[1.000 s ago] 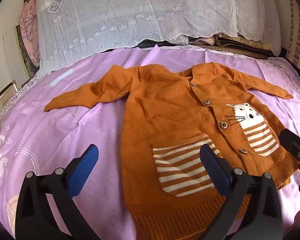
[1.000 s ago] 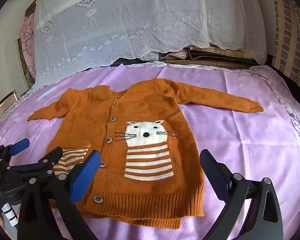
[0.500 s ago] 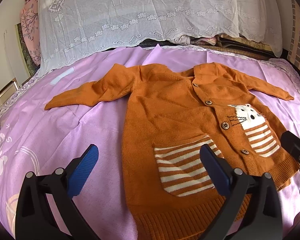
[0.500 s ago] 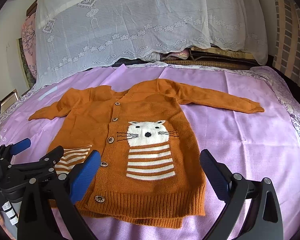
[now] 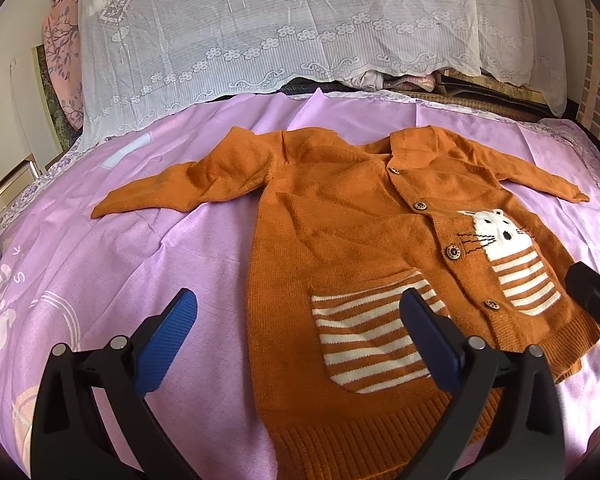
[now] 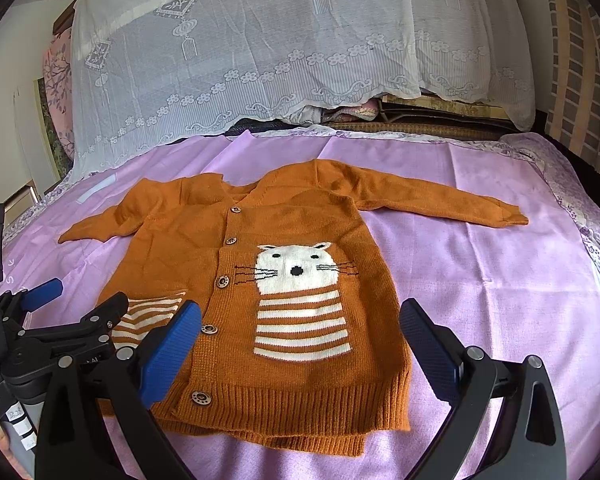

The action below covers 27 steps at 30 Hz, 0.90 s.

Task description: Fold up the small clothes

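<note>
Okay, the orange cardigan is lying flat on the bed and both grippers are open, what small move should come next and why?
Probably bring the right hand-held gripper to the cuff of the sleeve stretched out to the right, to fold it across the body. The cardigan lies spread and buttoned on the purple sheet, both sleeves out, nothing folded yet. The left hand-held gripper is open too, holding nothing.

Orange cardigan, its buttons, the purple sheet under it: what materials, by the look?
Orange cardigan: knit yarn, likely wool or acrylic; matte and fuzzy, with visible stitch rows and a ribbed hem.
Buttons: look like wood or wood-look plastic; brown, dull, with rings around the holes.
Purple sheet: thin woven fabric, perhaps cotton or a blend; smooth, slight sheen, sharp fold creases.
</note>
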Each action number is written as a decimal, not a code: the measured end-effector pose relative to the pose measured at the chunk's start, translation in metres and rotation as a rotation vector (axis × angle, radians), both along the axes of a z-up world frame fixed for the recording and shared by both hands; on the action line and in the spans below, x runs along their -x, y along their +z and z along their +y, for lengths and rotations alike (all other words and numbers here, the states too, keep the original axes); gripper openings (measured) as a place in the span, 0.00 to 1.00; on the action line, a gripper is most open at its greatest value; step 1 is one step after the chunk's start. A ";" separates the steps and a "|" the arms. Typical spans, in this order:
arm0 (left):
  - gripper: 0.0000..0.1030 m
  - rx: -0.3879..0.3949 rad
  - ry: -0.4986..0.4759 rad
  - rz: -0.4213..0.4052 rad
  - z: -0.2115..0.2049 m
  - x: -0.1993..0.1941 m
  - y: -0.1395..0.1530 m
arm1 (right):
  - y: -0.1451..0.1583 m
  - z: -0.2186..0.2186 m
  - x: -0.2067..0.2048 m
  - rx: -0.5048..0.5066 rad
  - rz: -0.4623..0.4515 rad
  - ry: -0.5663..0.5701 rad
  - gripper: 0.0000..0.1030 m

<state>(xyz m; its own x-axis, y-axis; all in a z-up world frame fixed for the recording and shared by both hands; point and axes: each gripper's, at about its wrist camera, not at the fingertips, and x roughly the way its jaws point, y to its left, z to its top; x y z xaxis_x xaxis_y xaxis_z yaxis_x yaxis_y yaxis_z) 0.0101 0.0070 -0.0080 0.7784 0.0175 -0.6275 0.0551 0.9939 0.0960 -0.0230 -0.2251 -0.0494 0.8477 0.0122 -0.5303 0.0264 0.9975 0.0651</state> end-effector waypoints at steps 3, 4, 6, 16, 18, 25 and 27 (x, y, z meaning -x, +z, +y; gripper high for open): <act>0.96 0.000 0.000 -0.001 0.000 0.000 0.000 | 0.000 0.000 0.000 -0.002 0.001 0.002 0.97; 0.96 0.000 0.000 -0.001 0.000 0.000 0.000 | 0.000 0.000 0.000 -0.002 0.000 0.002 0.97; 0.96 0.000 -0.001 0.000 0.000 0.000 0.000 | 0.001 0.000 0.000 -0.002 0.000 0.003 0.97; 0.96 0.003 0.002 0.005 0.005 -0.001 -0.001 | 0.002 0.001 0.001 -0.003 -0.001 0.002 0.97; 0.96 0.004 0.002 0.007 0.006 -0.001 -0.001 | 0.001 0.000 0.001 -0.003 -0.001 0.002 0.97; 0.96 0.006 -0.003 0.019 0.003 -0.002 -0.003 | 0.000 -0.003 0.001 -0.035 -0.003 -0.005 0.97; 0.96 -0.001 -0.011 0.024 -0.001 -0.002 -0.003 | -0.001 -0.007 -0.001 -0.053 -0.005 -0.010 0.97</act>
<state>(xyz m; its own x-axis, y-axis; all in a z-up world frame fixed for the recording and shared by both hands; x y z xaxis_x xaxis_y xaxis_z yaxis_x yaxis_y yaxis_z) 0.0117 0.0055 -0.0108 0.7632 0.0100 -0.6461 0.0681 0.9931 0.0957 -0.0222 -0.2320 -0.0507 0.8508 0.0317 -0.5246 0.0360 0.9923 0.1184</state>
